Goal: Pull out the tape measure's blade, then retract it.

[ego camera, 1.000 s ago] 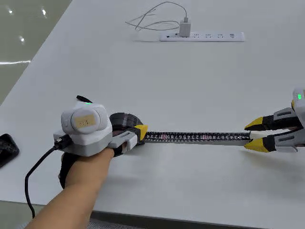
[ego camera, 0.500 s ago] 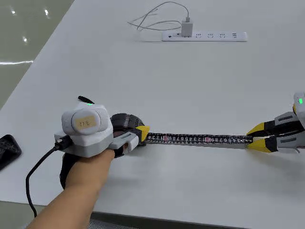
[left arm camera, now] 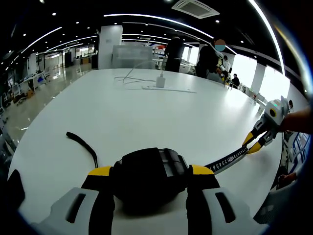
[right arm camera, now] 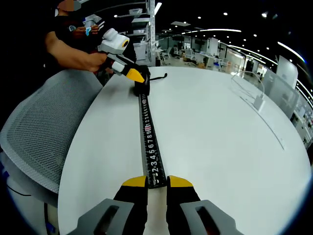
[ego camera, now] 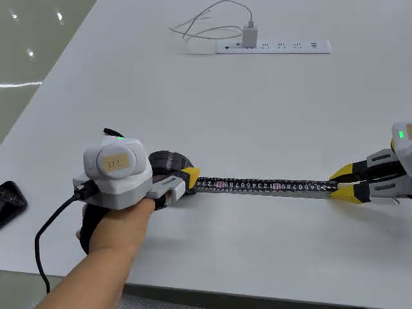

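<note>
The black tape measure case (ego camera: 168, 164) rests on the white table (ego camera: 257, 116), and my left gripper (ego camera: 183, 179) is shut on it. In the left gripper view the case (left arm camera: 151, 178) sits between the yellow-tipped jaws of the left gripper (left arm camera: 151, 170). The dark numbered blade (ego camera: 264, 187) runs flat to the right along the table. Its far end is pinched by my right gripper (ego camera: 340, 183). The right gripper view shows the blade (right arm camera: 149, 142) leading from the right gripper (right arm camera: 156, 182) to the case (right arm camera: 143, 87).
A white power strip (ego camera: 273, 46) with a charger and cable lies at the back. A black object (ego camera: 9, 201) sits off the table's left edge. The case's black strap (left arm camera: 83, 144) trails on the table. A grey mesh chair (right arm camera: 44, 127) stands beside the table.
The right gripper's jaws have drawn closer together on the blade's end. The blade's drawn-out length looks about the same, and the left gripper and case have stayed put.
</note>
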Demonstrator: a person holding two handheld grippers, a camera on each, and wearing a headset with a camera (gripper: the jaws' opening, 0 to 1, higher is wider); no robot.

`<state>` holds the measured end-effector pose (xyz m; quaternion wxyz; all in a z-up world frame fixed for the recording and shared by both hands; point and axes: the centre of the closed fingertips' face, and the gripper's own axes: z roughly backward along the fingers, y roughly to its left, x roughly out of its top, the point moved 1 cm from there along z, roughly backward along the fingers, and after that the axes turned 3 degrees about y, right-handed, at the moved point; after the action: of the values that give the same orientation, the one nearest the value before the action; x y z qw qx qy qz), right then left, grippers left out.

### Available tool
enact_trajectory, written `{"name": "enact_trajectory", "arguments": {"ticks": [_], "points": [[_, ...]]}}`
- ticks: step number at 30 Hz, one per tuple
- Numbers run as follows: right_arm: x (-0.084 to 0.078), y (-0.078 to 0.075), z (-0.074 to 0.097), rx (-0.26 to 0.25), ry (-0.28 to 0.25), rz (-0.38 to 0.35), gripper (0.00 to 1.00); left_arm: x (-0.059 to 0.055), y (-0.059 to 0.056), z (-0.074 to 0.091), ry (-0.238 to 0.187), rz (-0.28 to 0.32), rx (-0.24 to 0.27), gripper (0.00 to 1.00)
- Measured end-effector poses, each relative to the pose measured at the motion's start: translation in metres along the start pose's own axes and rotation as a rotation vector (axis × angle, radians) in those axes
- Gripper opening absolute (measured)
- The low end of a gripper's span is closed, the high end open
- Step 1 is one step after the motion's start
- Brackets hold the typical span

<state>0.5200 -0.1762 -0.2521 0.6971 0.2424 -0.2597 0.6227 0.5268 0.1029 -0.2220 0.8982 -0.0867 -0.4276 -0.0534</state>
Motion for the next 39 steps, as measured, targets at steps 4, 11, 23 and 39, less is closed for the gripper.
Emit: {"name": "enact_trajectory", "arguments": {"ticks": [4, 11, 23, 39], "points": [[0.000, 0.000, 0.000, 0.000, -0.002, -0.001, 0.10, 0.001, 0.000, 0.000, 0.000, -0.001, -0.001, 0.53], [-0.001, -0.001, 0.000, 0.002, -0.005, -0.004, 0.09, 0.000, -0.001, 0.001, 0.003, -0.001, -0.005, 0.53], [0.000, -0.002, 0.000, -0.001, -0.002, -0.002, 0.09, 0.000, -0.001, 0.001, -0.002, -0.006, -0.006, 0.53], [0.010, -0.001, -0.010, 0.019, -0.011, 0.009, 0.08, 0.000, -0.001, 0.001, -0.006, -0.007, -0.007, 0.53]]}}
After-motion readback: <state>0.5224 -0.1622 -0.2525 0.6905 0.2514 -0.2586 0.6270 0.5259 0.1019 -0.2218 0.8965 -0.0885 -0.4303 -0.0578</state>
